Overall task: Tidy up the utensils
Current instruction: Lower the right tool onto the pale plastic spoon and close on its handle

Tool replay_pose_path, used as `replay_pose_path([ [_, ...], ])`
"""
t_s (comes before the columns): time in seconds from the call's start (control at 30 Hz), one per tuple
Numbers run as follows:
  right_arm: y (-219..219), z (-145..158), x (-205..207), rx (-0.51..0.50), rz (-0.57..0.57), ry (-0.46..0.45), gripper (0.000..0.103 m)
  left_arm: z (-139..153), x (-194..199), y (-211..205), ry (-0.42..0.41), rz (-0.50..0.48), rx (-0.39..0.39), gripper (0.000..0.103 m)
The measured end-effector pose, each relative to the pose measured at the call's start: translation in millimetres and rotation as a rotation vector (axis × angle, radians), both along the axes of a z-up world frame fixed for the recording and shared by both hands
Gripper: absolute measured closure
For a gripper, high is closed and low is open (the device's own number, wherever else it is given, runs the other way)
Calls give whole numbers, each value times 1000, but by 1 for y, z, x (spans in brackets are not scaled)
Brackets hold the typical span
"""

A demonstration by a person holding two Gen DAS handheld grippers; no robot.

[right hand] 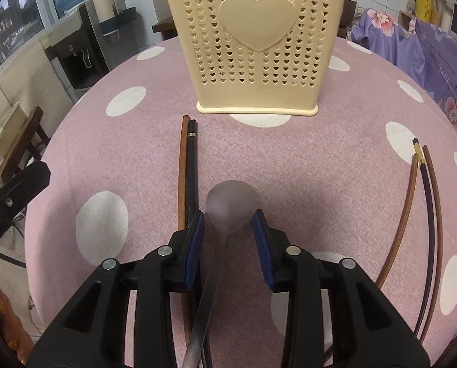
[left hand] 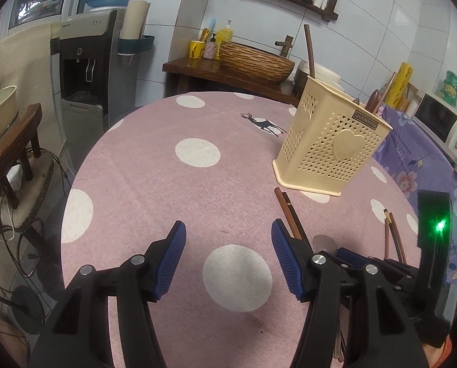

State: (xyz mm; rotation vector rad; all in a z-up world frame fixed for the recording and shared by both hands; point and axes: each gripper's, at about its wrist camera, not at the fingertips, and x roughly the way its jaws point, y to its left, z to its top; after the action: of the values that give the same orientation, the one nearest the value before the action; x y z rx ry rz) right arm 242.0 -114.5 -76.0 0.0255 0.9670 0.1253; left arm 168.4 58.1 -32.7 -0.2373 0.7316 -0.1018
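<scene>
Right gripper (right hand: 228, 230) part-open astride metal spoon (right hand: 232, 204), pads not touching, cream utensil holder (right hand: 257, 46) at 12 o'clock, left gripper (left hand: 228, 245) half-open, empty

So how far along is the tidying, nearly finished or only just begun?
Early to midway, I'd say. Done: a few wooden handles already stand in the cream holder. In hand: the right claw straddles the metal spoon, pads not yet pressing it. Left: two chopsticks beside the spoon and three more at the right edge lie on the tablecloth. The left claw is open, holding nothing.
</scene>
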Motion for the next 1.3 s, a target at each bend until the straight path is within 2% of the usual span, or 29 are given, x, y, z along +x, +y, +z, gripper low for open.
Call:
replay_pose_path([
  [0.17,9,-1,7,-47,-14,-12,69,-2,-1,4,3,5,-9,45],
  [0.37,7,0,12,-46,-6,-27,71,-4,1,6,14,7,-18,45],
  [0.4,5,0,11,-36,-5,-28,74,-4,1,4,14,4,-15,45],
  [0.43,0,0,11,6,1,-27,81,-4,1,3,15,1,-13,44],
  [0.47,-5,2,10,44,7,-27,83,-3,0,2,15,-4,-13,44],
  [0.6,-29,22,-1,105,6,-123,83,-2,1,-5,14,-23,-6,44],
  [0.7,-40,31,-6,130,21,-143,83,-3,2,-10,14,-33,-12,44],
  [0.77,-44,30,-5,129,11,-121,75,-2,3,-12,14,-40,-18,44],
  [0.83,-44,28,-5,130,3,-113,56,-2,3,-15,14,-45,-18,44],
  [0.9,-38,24,-5,129,6,-93,56,-2,2,-16,13,-47,-16,44],
  [0.97,-25,17,-6,72,26,-70,56,-2,1,-15,14,-47,-11,44],
  [1.1,-7,5,-8,36,70,-22,69,-1,1,-9,13,-32,-13,44],
  [1.2,-1,2,-8,-21,69,-20,91,-4,2,-6,23,-22,-25,44],
  [1.23,-3,1,-8,-6,70,-18,94,-4,2,-6,24,-23,-27,44],
  [1.3,-11,2,-9,29,69,-14,95,-4,1,-8,24,-27,-22,43],
])
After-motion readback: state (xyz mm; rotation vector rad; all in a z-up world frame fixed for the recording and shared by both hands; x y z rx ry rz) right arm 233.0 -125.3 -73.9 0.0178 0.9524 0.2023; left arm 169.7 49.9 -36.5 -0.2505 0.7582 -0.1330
